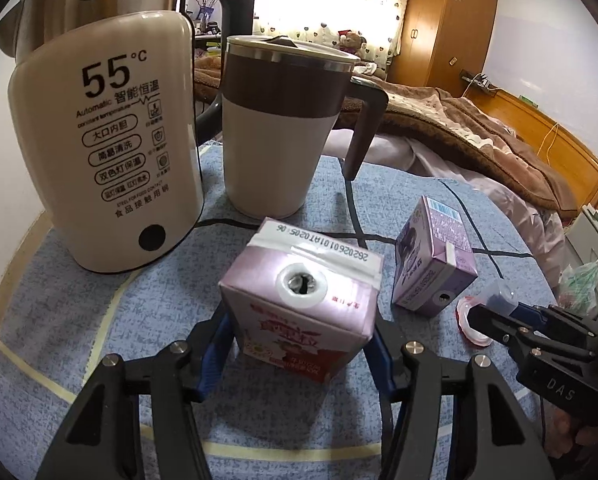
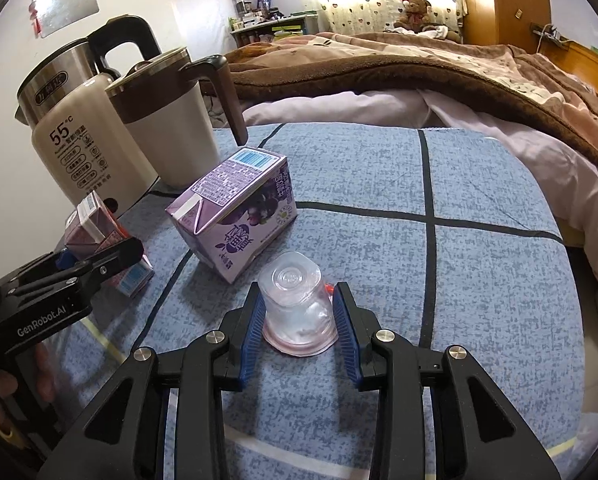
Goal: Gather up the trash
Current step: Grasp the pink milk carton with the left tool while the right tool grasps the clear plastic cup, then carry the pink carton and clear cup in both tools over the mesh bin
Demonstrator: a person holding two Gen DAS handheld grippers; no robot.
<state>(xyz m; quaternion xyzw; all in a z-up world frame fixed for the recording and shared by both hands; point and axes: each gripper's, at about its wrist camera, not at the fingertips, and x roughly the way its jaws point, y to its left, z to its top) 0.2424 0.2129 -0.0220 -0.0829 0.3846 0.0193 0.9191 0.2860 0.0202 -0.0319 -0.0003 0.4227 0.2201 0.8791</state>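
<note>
A pink drink carton point(image 1: 299, 312) with a round spout hole stands on the blue checked tablecloth point(image 1: 99, 320), and my left gripper point(image 1: 299, 344) is shut on it, its blue pads against both sides. The carton also shows in the right wrist view point(image 2: 95, 228), held by the left gripper point(image 2: 99, 260). A purple drink carton point(image 2: 235, 216) lies on its side in the middle, also in the left wrist view point(image 1: 433, 260). A clear upturned plastic cup point(image 2: 299, 304) stands between the fingers of my right gripper point(image 2: 299, 324), which close on its sides. The right gripper point(image 1: 495, 316) is also in the left wrist view.
A cream electric kettle point(image 1: 107, 152) and a brown and white lidded mug point(image 1: 279, 128) stand at the back of the table, with a black cord point(image 1: 351, 208) across the cloth. A bed with a brown blanket point(image 2: 419, 76) lies beyond the table.
</note>
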